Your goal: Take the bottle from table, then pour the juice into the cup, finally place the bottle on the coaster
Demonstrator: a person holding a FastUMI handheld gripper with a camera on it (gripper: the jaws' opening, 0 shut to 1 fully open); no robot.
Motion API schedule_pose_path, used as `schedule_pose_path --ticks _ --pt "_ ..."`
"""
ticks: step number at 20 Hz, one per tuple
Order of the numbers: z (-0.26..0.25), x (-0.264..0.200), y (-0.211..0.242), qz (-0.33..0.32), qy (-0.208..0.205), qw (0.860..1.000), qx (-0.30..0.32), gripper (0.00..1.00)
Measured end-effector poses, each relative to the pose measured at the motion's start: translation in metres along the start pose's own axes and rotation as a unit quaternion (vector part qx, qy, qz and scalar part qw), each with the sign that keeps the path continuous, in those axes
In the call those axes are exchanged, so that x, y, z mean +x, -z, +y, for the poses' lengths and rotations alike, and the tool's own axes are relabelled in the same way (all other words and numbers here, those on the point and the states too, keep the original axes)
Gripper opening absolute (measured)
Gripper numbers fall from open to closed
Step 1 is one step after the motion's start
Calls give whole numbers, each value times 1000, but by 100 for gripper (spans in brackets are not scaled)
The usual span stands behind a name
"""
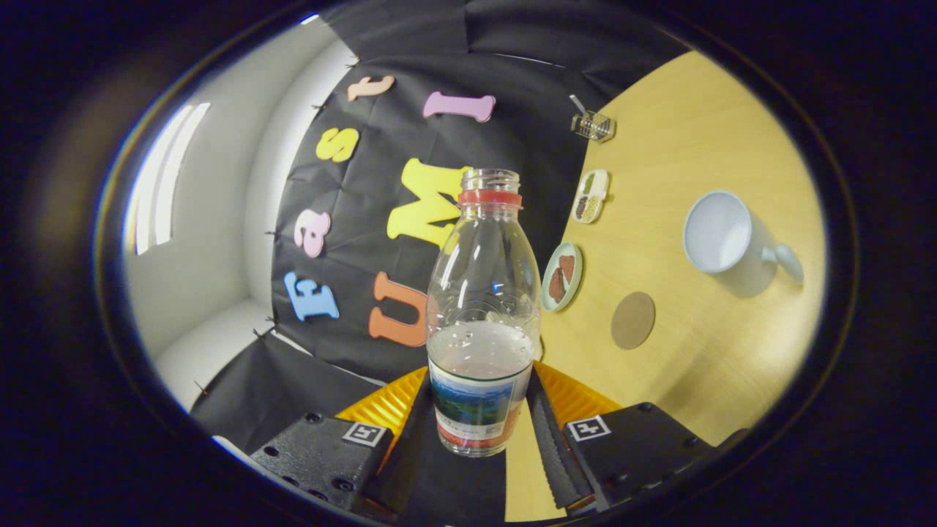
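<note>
A clear plastic bottle with a red neck ring, no cap and a printed label stands between my fingers, and pale liquid fills roughly its lower half. My gripper is shut on the bottle at label height, one finger on each side. Its base hangs free in front of the cloth and the wooden table. Beyond the fingers to the right, a white cup with a handle stands empty on the table. A round brown coaster lies flat between the bottle and the cup, bare on top.
Along the table's edge by the black cloth sit a small green plate with brown pieces, a white divided dish and a small clear glass holder. A white wall lies to the left.
</note>
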State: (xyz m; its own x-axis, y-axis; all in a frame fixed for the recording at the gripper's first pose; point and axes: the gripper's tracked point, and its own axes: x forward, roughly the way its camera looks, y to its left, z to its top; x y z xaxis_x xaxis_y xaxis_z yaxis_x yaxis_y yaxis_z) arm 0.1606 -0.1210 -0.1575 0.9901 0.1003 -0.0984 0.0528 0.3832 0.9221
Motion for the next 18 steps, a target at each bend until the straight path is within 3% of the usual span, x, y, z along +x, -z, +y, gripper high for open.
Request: schedule_pose_path --ticks 5,8,11,14,18 --pt "-7 -6 12 -6 47 982 -185 75" --pt "0 -3 13 -16 70 957 -282 76" --pt "-7 -4 -7 -37 112 919 -376 76" --pt "0 7 -21 -52 130 889 -437 76" --pt "4 36 -33 -63 129 871 -470 76"
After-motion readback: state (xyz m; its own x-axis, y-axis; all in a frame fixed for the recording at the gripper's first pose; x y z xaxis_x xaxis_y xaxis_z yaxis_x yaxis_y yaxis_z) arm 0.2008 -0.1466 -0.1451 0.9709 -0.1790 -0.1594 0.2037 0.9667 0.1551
